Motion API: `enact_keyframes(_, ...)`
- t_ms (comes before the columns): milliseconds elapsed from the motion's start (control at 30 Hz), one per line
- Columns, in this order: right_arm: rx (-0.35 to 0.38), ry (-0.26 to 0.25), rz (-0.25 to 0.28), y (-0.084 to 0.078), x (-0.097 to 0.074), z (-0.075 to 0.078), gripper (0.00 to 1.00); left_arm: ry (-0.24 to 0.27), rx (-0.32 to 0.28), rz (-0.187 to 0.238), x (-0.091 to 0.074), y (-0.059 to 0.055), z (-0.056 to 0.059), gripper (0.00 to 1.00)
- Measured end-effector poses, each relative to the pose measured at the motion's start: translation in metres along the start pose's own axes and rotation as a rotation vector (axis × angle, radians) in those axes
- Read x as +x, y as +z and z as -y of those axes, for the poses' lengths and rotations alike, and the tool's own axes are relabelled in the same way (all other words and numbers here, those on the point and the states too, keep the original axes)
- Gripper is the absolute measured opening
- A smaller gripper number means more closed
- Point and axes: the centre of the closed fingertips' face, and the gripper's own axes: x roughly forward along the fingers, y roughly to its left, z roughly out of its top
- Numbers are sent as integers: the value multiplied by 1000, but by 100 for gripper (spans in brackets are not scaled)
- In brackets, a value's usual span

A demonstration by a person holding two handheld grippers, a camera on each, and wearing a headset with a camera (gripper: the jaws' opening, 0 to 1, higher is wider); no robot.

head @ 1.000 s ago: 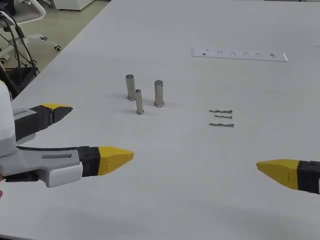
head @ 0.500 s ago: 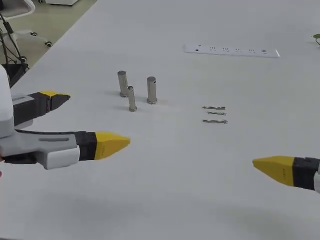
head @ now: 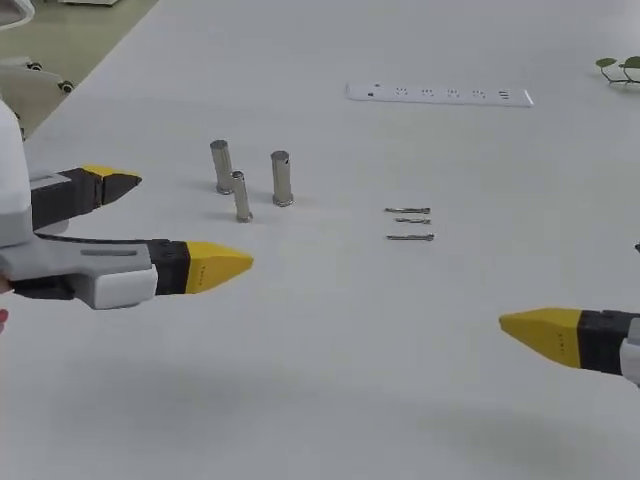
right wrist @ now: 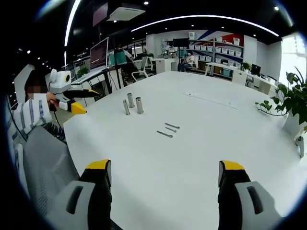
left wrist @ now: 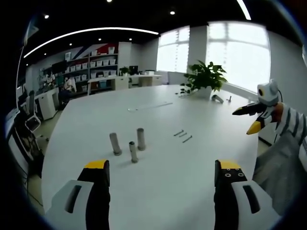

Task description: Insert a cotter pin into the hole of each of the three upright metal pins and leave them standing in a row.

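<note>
Three upright pins (left wrist: pixel 133 152) beyond spread tool (left wrist: pixel 162 166)

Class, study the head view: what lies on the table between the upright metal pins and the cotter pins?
Nothing: in the head view the white table is bare between the metal pins and the cotter pins.

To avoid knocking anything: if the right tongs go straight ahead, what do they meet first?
Probably the cotter pins, almost centred ahead of the right tongs; height above the table is unclear.
</note>
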Motion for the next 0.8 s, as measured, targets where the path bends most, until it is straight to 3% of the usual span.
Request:
enact_keyframes(367, 0, -7, -12, -1, 2, -2, 91, -26, 9, -18, 9, -3, -5, 87)
enact_keyframes(700, 10, -7, -19, -3, 6, -7, 91, -44, 11, -17, 21, 2, -11, 82)
enact_keyframes(800, 10, -8, -24, -4, 6, -6, 91, -51, 25, -38, 25, 1, -13, 80)
